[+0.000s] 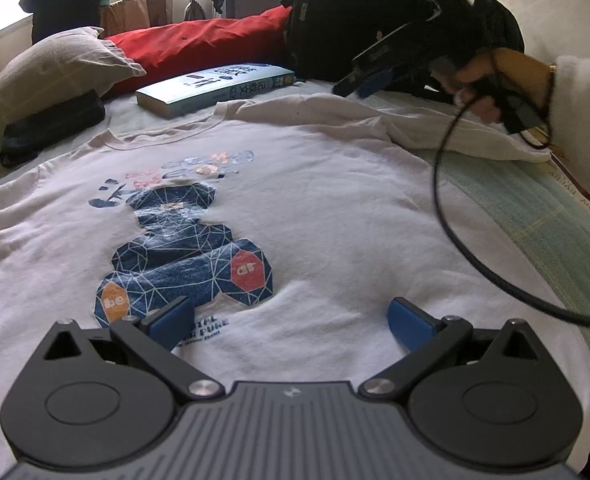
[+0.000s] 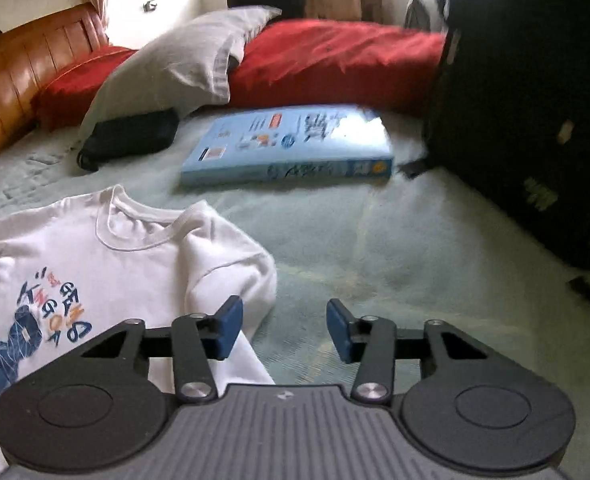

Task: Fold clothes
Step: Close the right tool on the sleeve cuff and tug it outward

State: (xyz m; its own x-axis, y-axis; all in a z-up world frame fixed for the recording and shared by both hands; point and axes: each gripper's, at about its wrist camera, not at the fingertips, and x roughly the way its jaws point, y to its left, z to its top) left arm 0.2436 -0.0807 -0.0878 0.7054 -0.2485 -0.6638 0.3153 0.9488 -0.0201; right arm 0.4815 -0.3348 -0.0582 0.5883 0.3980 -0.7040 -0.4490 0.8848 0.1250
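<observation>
One white T-shirt (image 1: 335,200) lies print-up on your green bedspread (image 2: 375,248), collar toward the pillows, long axis running away from you, right sleeve tucked across. Both grippers, left (image 1: 291,320) and right (image 2: 285,330), stand apart, holding nothing. Judging by that, you're mid-fold or smoothing.

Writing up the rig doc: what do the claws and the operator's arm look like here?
Left claw and right claw: black linkage arms, blue pads, silver pivot screws, grey ribbed body with a small logo. A black cable trails from the right claw. The hand has a fluffy white sleeve.
</observation>
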